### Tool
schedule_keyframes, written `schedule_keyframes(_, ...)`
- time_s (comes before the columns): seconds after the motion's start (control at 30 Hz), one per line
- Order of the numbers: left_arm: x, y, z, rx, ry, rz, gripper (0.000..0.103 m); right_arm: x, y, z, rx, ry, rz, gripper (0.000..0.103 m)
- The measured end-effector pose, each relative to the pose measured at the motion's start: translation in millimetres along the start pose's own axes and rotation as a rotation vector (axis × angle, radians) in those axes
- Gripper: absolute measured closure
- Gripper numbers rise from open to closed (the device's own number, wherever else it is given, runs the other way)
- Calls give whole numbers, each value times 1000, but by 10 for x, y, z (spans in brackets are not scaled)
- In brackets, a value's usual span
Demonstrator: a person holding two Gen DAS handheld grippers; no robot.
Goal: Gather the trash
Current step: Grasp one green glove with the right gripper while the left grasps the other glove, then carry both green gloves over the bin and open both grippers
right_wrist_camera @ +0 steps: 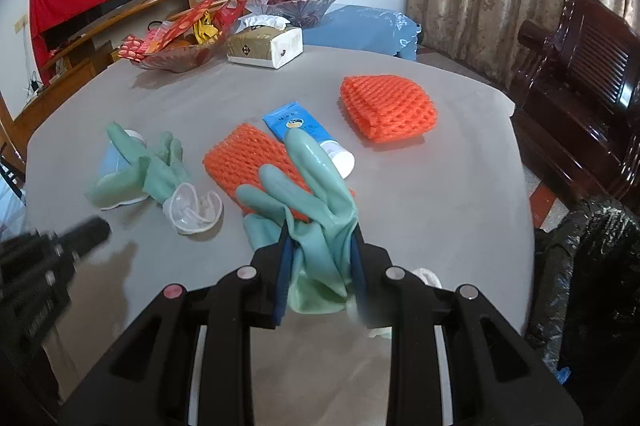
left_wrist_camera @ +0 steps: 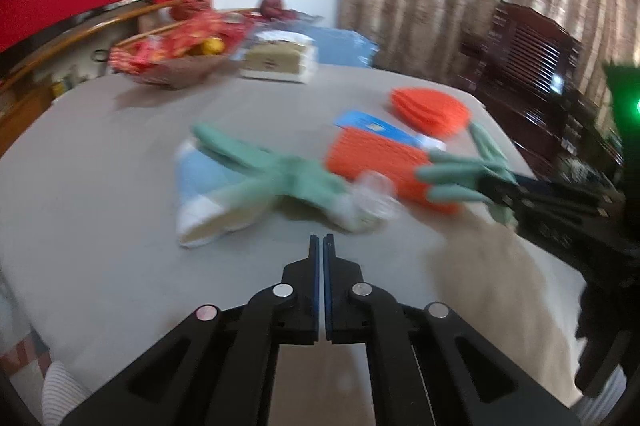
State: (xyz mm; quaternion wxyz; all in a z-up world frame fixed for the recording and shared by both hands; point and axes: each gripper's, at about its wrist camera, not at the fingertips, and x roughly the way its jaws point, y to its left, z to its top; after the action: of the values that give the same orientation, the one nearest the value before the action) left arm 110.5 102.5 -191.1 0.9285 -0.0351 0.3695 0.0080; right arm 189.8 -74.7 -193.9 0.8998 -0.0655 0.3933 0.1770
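Pinching the cuff end of a green rubber glove (right_wrist_camera: 316,193), the right gripper (right_wrist_camera: 320,250) has it lifted at the near edge of the counter (right_wrist_camera: 440,209), fingers of the glove drooping forward over an orange foam net (right_wrist_camera: 248,161). Judging by that droop, the glove is light, limp and somewhat slick, so a firm hold on bunched cuff material suits it. The left gripper (left_wrist_camera: 322,246) hangs empty with its jaws closed. A second green glove (right_wrist_camera: 156,165) lies far left, partly over a blue mask (right_wrist_camera: 110,161); it should take the same cuff hold.
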Motion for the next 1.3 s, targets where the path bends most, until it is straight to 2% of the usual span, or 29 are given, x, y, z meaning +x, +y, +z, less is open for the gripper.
schedule_keyframes(0.1,-3,-49,-13,7,-9,11,95,-15,-38,-41,7,7,-8,78)
schedule_keyframes(0.17,6,-26,12,3,-24,39,79,-14,-59,-64,9,10,-11,78)
schedule_keyframes(0.3,155,94,138,-19,-23,42,69,10,-84,-90,20,16,-13,77)
schedule_keyframes(0.37,217,132,172,-38,-23,41,60,20,-94,-90,23,17,-14,77)
schedule_keyframes(0.53,458,132,240,-68,11,43,52,44,-100,-88,24,19,-13,77)
schedule_keyframes(0.63,541,157,274,-110,11,48,39,64,-121,-89,28,21,-14,77)
schedule_keyframes(0.73,612,179,343,-150,14,20,35,85,-151,-87,33,22,-11,77)
schedule_keyframes(0.93,765,125,443,-187,40,-24,37,97,-170,-96,38,23,-10,77)
schedule_keyframes(1.13,853,140,560,-211,37,-10,38,103,-232,-105,47,22,-7,76)
schedule_keyframes(1.2,893,166,585,-222,42,-9,53,104,-238,-100,51,21,-4,76)
schedule_keyframes(1.23,910,170,593,-214,43,7,70,102,-238,-101,52,22,-1,76)
schedule_keyframes(1.3,913,184,592,-205,41,7,76,80,-235,-92,49,17,3,76)
